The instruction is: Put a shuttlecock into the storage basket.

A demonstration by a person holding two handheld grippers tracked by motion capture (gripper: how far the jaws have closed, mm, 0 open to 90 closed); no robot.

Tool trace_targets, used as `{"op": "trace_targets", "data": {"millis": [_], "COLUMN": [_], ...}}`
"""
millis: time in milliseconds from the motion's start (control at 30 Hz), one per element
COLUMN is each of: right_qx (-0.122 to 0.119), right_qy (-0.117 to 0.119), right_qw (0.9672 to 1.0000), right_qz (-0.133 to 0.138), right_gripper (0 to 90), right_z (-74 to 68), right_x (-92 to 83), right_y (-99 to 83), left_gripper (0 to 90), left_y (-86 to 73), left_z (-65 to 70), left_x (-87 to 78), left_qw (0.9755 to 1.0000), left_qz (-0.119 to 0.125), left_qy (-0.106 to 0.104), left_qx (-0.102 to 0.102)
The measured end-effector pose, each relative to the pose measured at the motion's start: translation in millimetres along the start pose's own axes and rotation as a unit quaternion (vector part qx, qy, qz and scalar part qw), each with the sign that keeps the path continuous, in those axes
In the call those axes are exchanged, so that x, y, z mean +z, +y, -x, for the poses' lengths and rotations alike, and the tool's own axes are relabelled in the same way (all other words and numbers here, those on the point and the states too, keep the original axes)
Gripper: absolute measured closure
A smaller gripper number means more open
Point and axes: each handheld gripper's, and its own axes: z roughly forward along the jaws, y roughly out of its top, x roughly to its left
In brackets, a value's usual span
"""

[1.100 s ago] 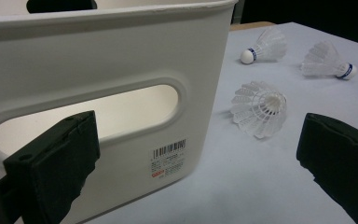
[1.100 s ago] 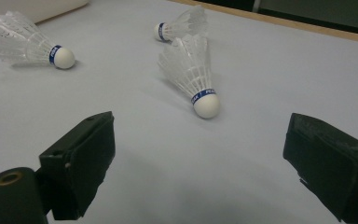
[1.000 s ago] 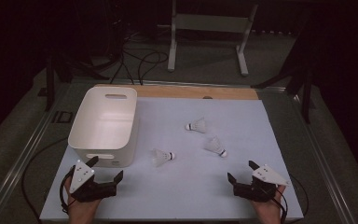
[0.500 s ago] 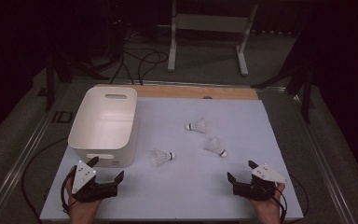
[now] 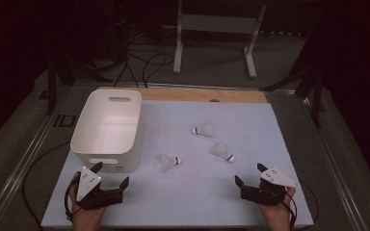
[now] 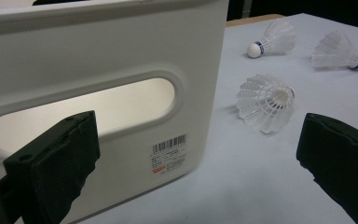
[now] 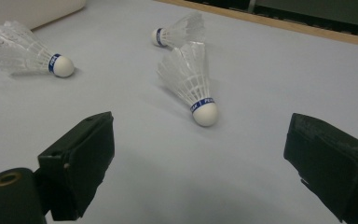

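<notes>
On the pale blue table top (image 5: pixel 192 202), in a dim room with a metal stand (image 5: pixel 214 29) behind, lie three shuttlecocks. The left gripper (image 5: pixel 110 180) and right gripper (image 5: pixel 249 174) rest near the front edge, both released, jaws wide and empty, with bare surface between them. The white bin (image 5: pixel 107 127) stands left. The nearest shuttlecock (image 5: pixel 167 161) lies on its side beside the bin, cork pointing right; the second shuttlecock (image 5: pixel 222 151) points its cork toward the right gripper; the far shuttlecock (image 5: pixel 203 129) points left
</notes>
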Motion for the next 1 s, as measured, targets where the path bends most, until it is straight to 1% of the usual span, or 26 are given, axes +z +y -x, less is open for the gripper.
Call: {"op": "trace_targets", "data": {"millis": [133,300,333,433,467,533,600,700,800,867,933,1000], "right_qx": [0.001,-0.004,-0.004,-0.004,-0.008,-0.009,-0.012,-0.019,-0.017,-0.024,-0.026,-0.024], "right_qy": [-0.001,0.000,0.000,0.001,-0.003,-0.001,-0.005,-0.004,-0.007,-0.010,-0.009,-0.011], "right_qw": [1.0000,1.0000,1.0000,1.0000,0.9999,0.9999,0.9998,0.9998,0.9997,0.9995,0.9995,0.9995], "right_qz": [0.001,-0.001,-0.005,-0.006,-0.007,-0.009,-0.012,-0.010,-0.013,-0.015,-0.014,-0.016], "right_gripper": [8.3,8.4,8.4,8.4,8.4,8.3,8.4,8.3,8.3,8.4,8.4,8.4], "right_z": [0.2,0.2,0.4,0.4,0.6,0.4,0.6,1.0,0.3,0.0,0.3,-0.1], "right_x": [-0.3,0.2,0.5,2.2,3.1,5.1,6.7,9.7,10.0,12.9,13.8,14.2], "right_y": [5.2,9.7,10.8,14.7,16.2,19.4,22.3,26.2,27.6,32.1,32.9,34.0], "left_gripper": [0.0,0.0,0.0,0.0,0.0,0.0,0.0,0.0,0.0,0.0,0.0,0.0], "left_y": [-0.6,-1.2,-1.2,-1.4,-1.4,-1.4,-1.5,-1.5,-1.6,-1.7,-1.7,-1.7], "left_z": [-0.3,-0.6,-0.6,-0.5,-0.5,-0.2,0.1,0.4,0.1,-0.3,-0.5,-0.5], "left_x": [0.1,-0.1,-0.1,0.1,0.1,0.2,0.7,1.2,1.4,1.9,2.3,2.5], "left_qw": [1.0000,1.0000,1.0000,1.0000,1.0000,1.0000,1.0000,1.0000,1.0000,1.0000,0.9999,0.9999], "left_qz": [0.002,0.002,0.002,0.004,0.004,0.004,0.004,0.005,0.005,0.007,0.008,0.009], "left_qy": [0.003,0.007,0.007,0.005,0.005,0.004,0.004,0.004,0.004,0.005,0.006,0.007], "left_qx": [-0.002,-0.006,-0.006,-0.008,-0.008,-0.005,-0.005,-0.002,-0.002,-0.003,-0.003,-0.002]}}
